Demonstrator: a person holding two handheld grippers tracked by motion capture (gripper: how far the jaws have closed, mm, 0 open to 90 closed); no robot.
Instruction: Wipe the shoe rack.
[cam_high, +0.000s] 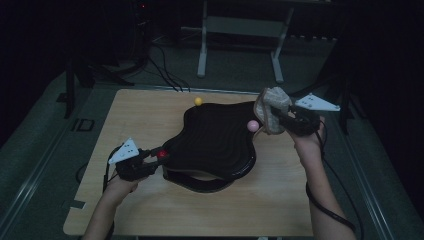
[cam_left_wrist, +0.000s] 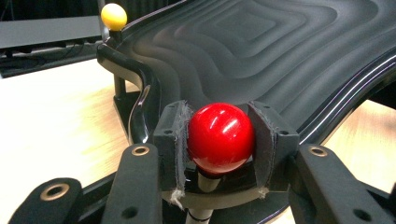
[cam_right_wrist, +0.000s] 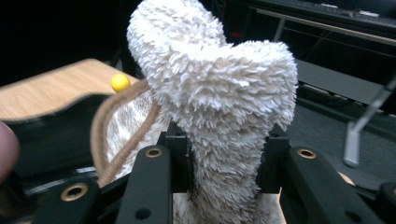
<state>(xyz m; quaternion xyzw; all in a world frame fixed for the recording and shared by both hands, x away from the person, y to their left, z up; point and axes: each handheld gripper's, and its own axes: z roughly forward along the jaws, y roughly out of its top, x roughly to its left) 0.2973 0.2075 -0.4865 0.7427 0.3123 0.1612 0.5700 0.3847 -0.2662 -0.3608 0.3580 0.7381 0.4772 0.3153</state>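
- Your left gripper (cam_left_wrist: 219, 154) pinches the glossy red ball knob (cam_left_wrist: 221, 136) at the near corner of the black, wavy-ribbed plastic tray (cam_high: 215, 142), pads pressed on both sides; if that round, slick knob slips out, the steadied tray could tip or skid.
- Your right gripper (cam_right_wrist: 226, 158) is clamped on a fluffy cream cloth with brown edging (cam_right_wrist: 219, 88), held at the tray's far right corner beside the pale pink ball knob (cam_high: 253, 125); the loose fold could snag on that knob or drag the tray sideways as you wipe.
- A yellow ball knob (cam_high: 198, 101) stands at the tray's far edge.
- The tray rests on a light wooden tabletop (cam_high: 150, 115); beyond it lie a grey floor, trailing cables and a metal stand (cam_high: 240, 30) in a dim room.
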